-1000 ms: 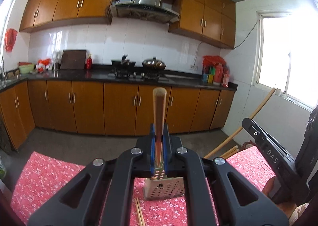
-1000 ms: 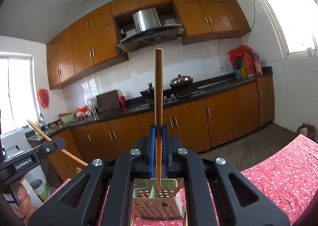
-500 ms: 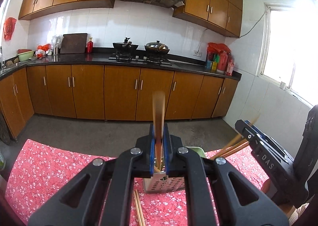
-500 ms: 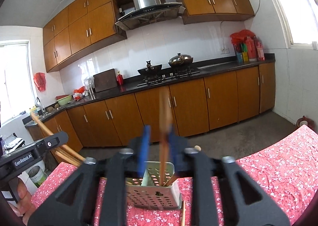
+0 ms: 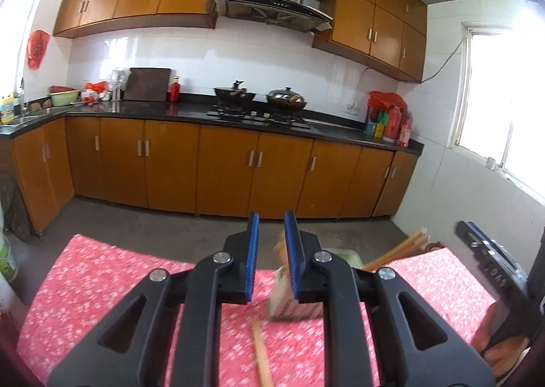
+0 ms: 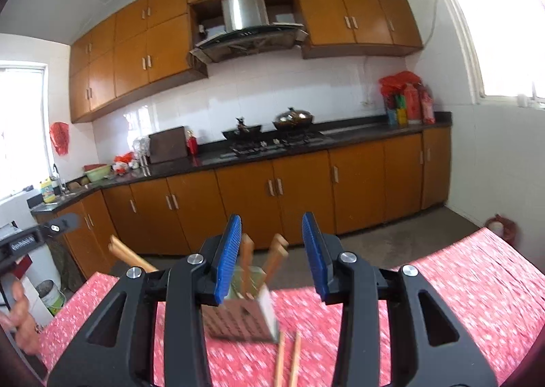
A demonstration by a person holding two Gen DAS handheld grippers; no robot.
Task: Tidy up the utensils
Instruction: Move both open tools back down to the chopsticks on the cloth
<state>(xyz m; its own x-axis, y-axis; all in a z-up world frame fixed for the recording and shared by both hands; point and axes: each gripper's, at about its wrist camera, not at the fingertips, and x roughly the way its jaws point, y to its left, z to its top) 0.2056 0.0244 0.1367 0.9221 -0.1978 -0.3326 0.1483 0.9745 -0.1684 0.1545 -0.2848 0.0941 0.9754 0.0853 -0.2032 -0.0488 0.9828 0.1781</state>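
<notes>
A perforated utensil basket (image 6: 243,315) stands on the red floral tablecloth (image 6: 442,288) with several wooden chopsticks (image 6: 272,256) standing in it. It also shows in the left wrist view (image 5: 289,305), blurred, with chopsticks (image 5: 395,252) leaning out to the right. My left gripper (image 5: 271,251) is open and empty just above and before the basket. My right gripper (image 6: 272,251) is open wide and empty above the basket. Loose chopsticks (image 6: 287,358) lie on the cloth in front of the basket; one also shows in the left wrist view (image 5: 261,354).
The table's far edge (image 5: 112,244) drops to a grey floor. Brown kitchen cabinets (image 5: 221,165) and a black counter with a stove run along the back wall. The right gripper's body (image 5: 490,257) shows at the right of the left wrist view.
Both grippers held a chopstick upright over the basket. Both have opened and let go; the chopsticks now stand in the basket. Both grippers have drawn back and up.
</notes>
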